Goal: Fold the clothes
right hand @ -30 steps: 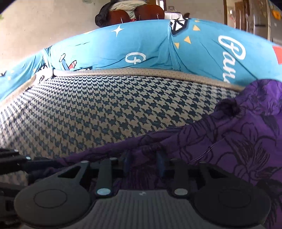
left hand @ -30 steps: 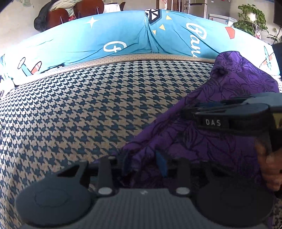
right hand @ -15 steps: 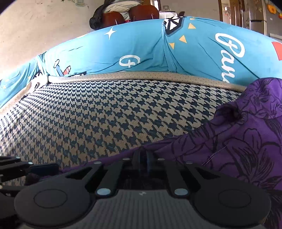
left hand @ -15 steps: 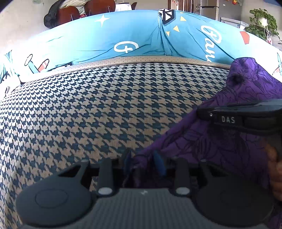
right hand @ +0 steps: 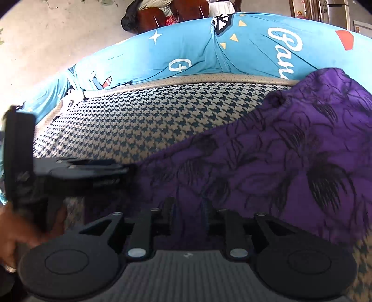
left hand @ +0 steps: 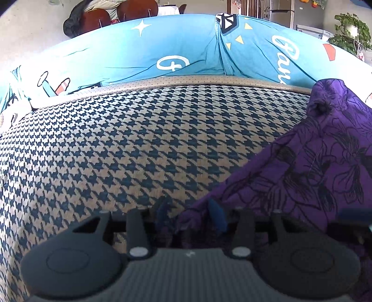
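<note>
A purple garment with black flower outlines (left hand: 320, 172) lies on the houndstooth sofa seat (left hand: 139, 144), bunched up at the right. My left gripper (left hand: 189, 217) stands at the garment's near left edge, its blue pads a little apart with a fold of purple cloth between them. In the right wrist view the garment (right hand: 267, 162) fills the middle and right. My right gripper (right hand: 188, 211) is over the cloth with its fingers apart. The left gripper also shows in the right wrist view (right hand: 76, 172), at the left, held by a hand.
A blue printed cover (left hand: 186, 53) drapes the sofa's backrest behind the seat. A beige dotted band (left hand: 186, 81) edges the seat at the back. Brown chairs (left hand: 121, 14) and a potted plant (left hand: 351, 30) stand behind the sofa.
The right gripper has opened and pulled back and to the right, out of most of the left view. The left gripper has kept its hold on the garment's edge.
</note>
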